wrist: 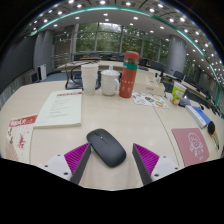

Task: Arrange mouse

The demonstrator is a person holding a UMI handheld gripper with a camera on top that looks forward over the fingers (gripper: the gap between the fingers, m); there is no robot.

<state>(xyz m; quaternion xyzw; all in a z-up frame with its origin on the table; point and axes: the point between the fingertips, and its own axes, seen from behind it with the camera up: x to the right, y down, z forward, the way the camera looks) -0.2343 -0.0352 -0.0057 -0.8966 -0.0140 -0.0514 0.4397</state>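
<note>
1. Glass-walled hall with rows of ceiling lamps forms the background; a pale counter (120, 118) fills the near field and carries everything described below.
2. Far side of the counter: an orange-red bottle (129, 75) stands upright, with a white cup (110, 82) and a second white container (90, 78) just to its left.
3. Left side: a white booklet (60, 108) lies flat, and a red-and-white printed sheet (18, 132) lies nearer and further left.
4. Right side: a pink card (192, 144) lies near; a blue object (199, 113) and a green-topped item (178, 92) sit further off, too small to identify.
5. My claw (112, 158) is released: its two fingers, each with a magenta pad (74, 157), stand apart with clear space between them and press on nothing.
6. Black mouse (106, 146) rests on the counter directly between and just ahead of my fingertips, with a gap at either side.
7. Deciding relation: the mouse's long axis runs obliquely, from far-left to near-right, so it lies skewed across my line of approach rather than along it. I judge that I would need to turn the claw to square with its flanks before closing.
</note>
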